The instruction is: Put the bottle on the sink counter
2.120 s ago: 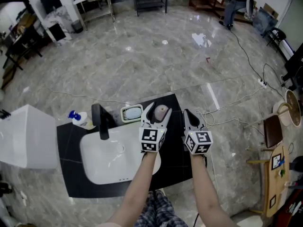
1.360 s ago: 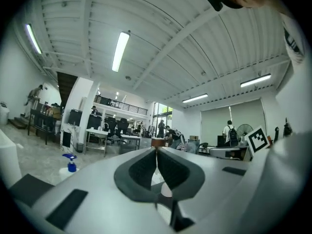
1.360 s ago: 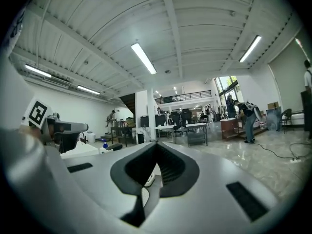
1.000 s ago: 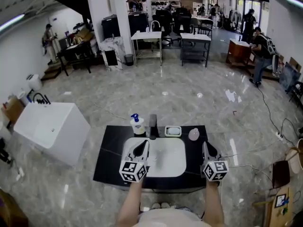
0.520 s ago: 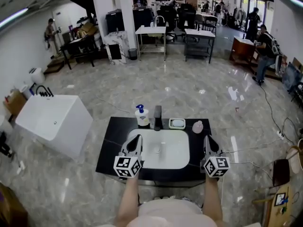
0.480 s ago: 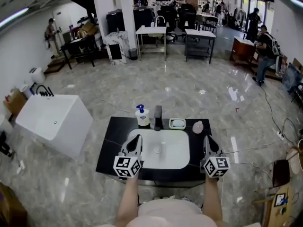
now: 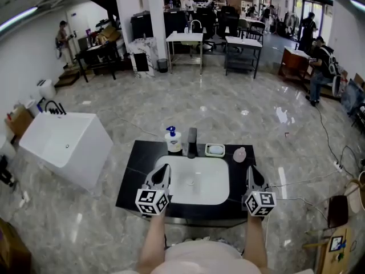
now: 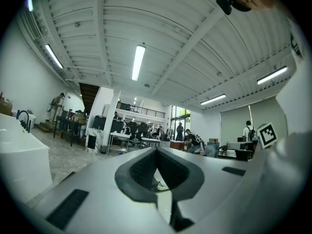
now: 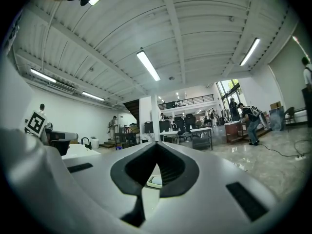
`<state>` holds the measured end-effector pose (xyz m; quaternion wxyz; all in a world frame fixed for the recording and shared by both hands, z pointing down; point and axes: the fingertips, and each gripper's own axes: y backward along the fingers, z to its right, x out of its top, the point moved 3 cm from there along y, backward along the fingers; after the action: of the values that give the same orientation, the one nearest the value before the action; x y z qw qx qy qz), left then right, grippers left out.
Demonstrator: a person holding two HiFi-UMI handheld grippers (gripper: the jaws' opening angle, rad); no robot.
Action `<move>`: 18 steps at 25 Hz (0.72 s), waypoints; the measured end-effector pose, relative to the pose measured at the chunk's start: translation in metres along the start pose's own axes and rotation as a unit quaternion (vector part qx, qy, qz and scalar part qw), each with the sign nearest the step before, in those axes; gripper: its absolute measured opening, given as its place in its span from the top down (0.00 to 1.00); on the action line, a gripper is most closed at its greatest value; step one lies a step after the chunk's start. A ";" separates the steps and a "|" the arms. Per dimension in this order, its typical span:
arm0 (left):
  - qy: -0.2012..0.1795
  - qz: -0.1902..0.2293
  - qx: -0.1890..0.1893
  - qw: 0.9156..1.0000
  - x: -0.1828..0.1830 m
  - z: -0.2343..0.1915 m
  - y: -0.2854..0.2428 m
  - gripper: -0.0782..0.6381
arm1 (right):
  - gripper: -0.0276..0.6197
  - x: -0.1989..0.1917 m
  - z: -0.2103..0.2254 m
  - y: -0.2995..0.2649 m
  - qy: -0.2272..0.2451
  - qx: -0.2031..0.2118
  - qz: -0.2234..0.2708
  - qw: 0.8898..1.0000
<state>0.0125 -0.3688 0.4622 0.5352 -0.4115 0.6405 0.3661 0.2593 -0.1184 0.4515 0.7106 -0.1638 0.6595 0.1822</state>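
Black glossy counter (image 7: pixel 130 180) holds rounded pink bottle (image 7: pixel 239 154); left tool (image 7: pixel 164 169), right tool (image 7: pixel 250 171) pressed together.

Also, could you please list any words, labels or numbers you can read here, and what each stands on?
No text is readable.
White pump bottle with blue top and small pink bottle: any labels too small to read.
Left gripper and right gripper: black-and-white square patterns only, no letters.
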 end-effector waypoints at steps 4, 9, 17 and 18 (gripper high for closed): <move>0.003 0.002 -0.004 1.000 0.000 0.001 -0.002 0.85 | 0.94 0.000 -0.003 -0.002 0.003 0.006 -0.001 1.000; -0.007 0.000 0.000 1.000 0.000 0.001 -0.003 0.85 | 0.94 0.000 -0.005 -0.005 0.006 0.011 -0.004 1.000; -0.003 -0.002 -0.004 1.000 -0.002 -0.001 -0.004 0.85 | 0.94 -0.002 -0.007 -0.005 0.006 0.012 -0.008 1.000; -0.002 -0.003 -0.004 1.000 -0.003 -0.001 -0.005 0.85 | 0.94 -0.003 -0.007 -0.006 0.006 0.012 -0.008 1.000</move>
<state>0.0165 -0.3713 0.4655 0.5361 -0.4148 0.6365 0.3681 0.2557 -0.1267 0.4543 0.7099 -0.1620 0.6646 0.1674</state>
